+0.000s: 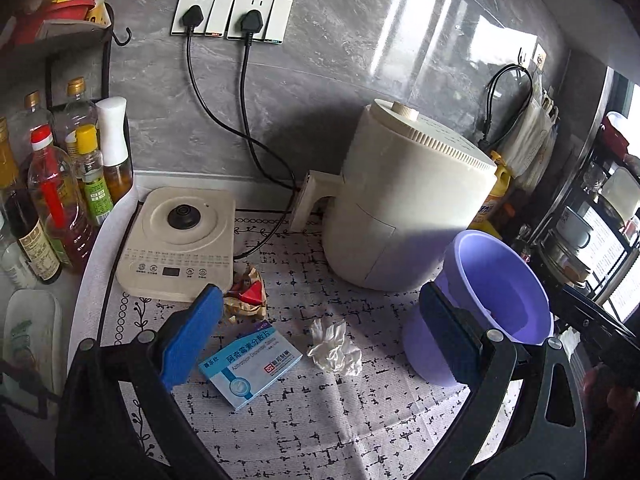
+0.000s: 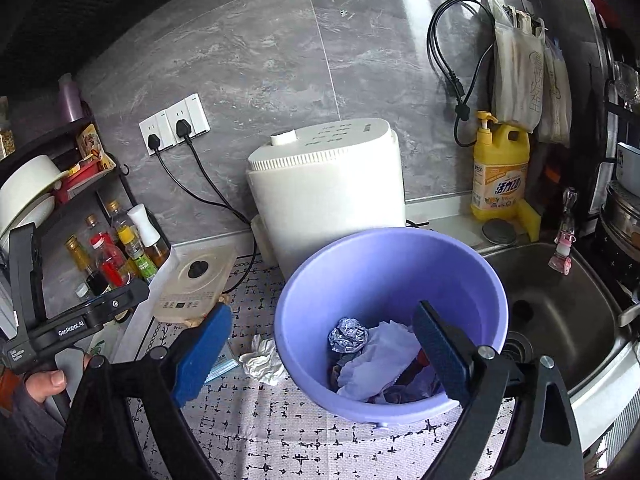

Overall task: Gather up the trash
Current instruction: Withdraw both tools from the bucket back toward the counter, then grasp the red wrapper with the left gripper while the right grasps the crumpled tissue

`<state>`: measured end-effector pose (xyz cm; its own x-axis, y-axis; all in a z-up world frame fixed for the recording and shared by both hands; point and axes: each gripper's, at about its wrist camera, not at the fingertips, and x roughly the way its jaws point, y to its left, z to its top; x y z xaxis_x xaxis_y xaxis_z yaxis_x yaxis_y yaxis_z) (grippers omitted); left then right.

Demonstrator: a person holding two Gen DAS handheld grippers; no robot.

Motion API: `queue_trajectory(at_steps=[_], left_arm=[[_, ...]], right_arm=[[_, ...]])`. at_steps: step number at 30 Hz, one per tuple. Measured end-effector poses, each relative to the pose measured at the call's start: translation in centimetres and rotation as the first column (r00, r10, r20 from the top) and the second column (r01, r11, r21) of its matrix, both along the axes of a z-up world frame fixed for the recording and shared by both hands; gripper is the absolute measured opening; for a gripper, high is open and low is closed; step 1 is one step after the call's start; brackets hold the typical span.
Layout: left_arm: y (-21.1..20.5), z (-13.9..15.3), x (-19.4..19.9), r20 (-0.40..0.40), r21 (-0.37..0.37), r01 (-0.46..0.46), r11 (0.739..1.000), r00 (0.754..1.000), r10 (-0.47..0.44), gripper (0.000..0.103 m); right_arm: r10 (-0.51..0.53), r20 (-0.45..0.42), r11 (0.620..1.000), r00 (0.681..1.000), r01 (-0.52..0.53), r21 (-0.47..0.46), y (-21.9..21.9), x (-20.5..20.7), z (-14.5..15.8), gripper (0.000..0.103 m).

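— Trash on the worktop (image 1: 360, 420)?
— Crumpled tissue (image 1: 335, 347), medicine box (image 1: 251, 367), wrapper (image 1: 246, 294), beside the purple bin (image 2: 384, 276).
— Grippers?
— Left gripper (image 1: 320, 336) and right gripper (image 2: 320, 354) both released, grasping nothing.

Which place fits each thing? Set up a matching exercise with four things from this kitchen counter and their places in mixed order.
Things:
1 foil ball
2 medicine box
3 crumpled tissue
4 yellow pump bottle

Places:
A on the mat, between the box and the bin
B against the wall, beside the sink
C inside the purple bin
D on the mat, in front of the kettle base

Pairs: 1-C, 2-D, 3-A, 4-B
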<state>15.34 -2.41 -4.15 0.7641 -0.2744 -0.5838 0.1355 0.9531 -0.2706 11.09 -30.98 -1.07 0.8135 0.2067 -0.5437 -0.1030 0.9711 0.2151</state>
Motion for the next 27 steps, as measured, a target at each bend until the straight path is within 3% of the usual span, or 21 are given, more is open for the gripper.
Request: queue_trajectory(at_steps=[11,15,21,27], left_arm=[[4.5,-2.4,1.3,-0.067,0.027,0.045,0.999,0.997,-0.043,0.060],[5.1,-3.2,2.4,-0.089,0.045,0.092,0.995,0.992,-0.088,0.041],[5.0,-4.6,4.5,-0.123,0.069,0.193,0.979,0.975,-0.184,0.033],[3.7,-6.3,7.1,-0.159,0.132,0.304,0.943,0.946,-0.283,0.029]], right_arm=[[0.071,-0.027,0.997,0.997,-0.071,-0.001,6.8,1.0,-1.0,0.072],[0.076,-0.044,0.997,0.996,-0.077,-0.018,9.0,1.1,-1.7,0.067],[0.031,-0.069,0.999,0.997,-0.033,-0.033,10.8,0.8,-3.0,0.064],[-0.036,-0.111,0.998,0.993,0.031,-0.053,11.8,0.7,-5.0,0.061]])
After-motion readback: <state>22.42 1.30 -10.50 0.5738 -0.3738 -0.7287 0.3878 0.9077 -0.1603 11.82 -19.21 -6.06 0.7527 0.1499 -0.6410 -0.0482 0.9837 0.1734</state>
